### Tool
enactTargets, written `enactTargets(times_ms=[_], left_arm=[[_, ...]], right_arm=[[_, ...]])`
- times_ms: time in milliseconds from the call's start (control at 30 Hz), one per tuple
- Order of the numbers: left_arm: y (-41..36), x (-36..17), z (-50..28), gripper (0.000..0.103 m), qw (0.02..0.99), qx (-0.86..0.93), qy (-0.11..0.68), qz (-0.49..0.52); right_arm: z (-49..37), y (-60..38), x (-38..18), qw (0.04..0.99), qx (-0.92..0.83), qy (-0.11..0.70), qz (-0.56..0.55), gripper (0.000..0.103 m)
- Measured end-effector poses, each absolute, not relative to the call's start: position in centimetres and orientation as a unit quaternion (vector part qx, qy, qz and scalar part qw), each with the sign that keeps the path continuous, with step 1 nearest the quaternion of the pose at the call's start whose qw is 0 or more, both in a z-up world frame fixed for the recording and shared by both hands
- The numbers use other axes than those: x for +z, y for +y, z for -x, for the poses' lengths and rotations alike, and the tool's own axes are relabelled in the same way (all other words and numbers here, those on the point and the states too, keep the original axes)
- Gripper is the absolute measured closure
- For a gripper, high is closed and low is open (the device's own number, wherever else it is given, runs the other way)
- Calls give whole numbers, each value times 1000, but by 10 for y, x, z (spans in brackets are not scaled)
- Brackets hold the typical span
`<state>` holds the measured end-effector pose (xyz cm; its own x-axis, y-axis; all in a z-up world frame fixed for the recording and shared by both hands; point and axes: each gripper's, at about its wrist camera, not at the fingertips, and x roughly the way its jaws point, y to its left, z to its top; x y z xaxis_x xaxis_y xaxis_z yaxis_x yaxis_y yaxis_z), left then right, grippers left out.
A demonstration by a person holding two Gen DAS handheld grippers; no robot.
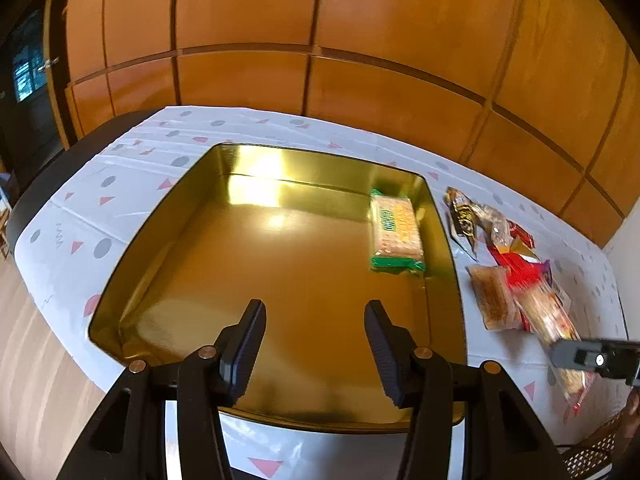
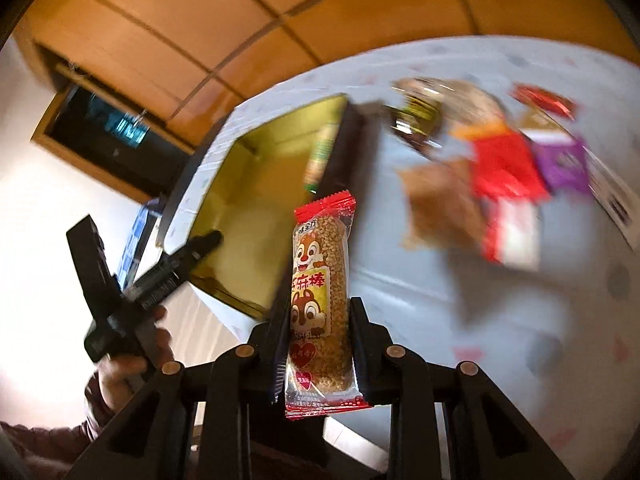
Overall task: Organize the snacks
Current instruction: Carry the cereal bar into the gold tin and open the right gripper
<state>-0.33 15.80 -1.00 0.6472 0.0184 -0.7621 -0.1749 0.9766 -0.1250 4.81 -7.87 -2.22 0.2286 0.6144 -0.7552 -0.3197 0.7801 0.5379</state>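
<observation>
A: Right gripper (image 2: 320, 344), status?

B: Jaws nearly closed, pads pressing both sides of a sesame bar (image 2: 320, 300). Clear wrapper with red ends, cartoon chipmunks on the label. It stands lengthwise between the fingers, far end poking well past the tips, held above the white patterned tablecloth (image 2: 420, 300).

A: Left gripper (image 1: 316, 344)?

B: Jaws about half open, nothing between them. It hangs over the near edge of the gold tin (image 1: 280, 256), pointing down into it. In the right wrist view a hand (image 2: 132, 356) grips its handle at lower left.

A: Contents of the tin?

B: One cracker packet (image 1: 396, 232), green-edged, lying flat in the far right corner close to the right wall. Rest of the gold floor shows only reflections.

A: Remaining snacks?

B: A snack pile (image 1: 512, 264) on the cloth just right of the tin: a dark-and-gold packet farthest, red wrappers in the middle, an orange-brown packet (image 1: 494, 300) nearer. Right wrist view also shows a purple packet (image 2: 564, 164) among them, heavily blurred. Labels not legible.

A: Background?

B: Wood panelled wall (image 1: 320, 40) behind the table.
</observation>
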Motion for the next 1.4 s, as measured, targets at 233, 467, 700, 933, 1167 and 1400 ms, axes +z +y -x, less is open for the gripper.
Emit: enactTargets(times_ms=[233,467,700,933,1167,1400], left_arm=[[180,-9,10,51,903,71,408,112],[189,-14,11,51,900,77,412,121],[191,-19,9,51,897,76,418,123],[184,-19,8,51,900,69,416,112],[177,-16,7,51,898,57,421,114],[167,-16,3,51,892,38,435,116]], right_arm=[[-78,-8,-14,785,296,537,-92,75],[-102,33,-30,789,272,547,-72,75],[-103,39,-42,785,273,554,-57,72],[-91,23,-32,802,267,532,-47,72],[-78,-19,-24,830,233,506,-31,63],[-78,-93,-28,844,166,508,-42,60]])
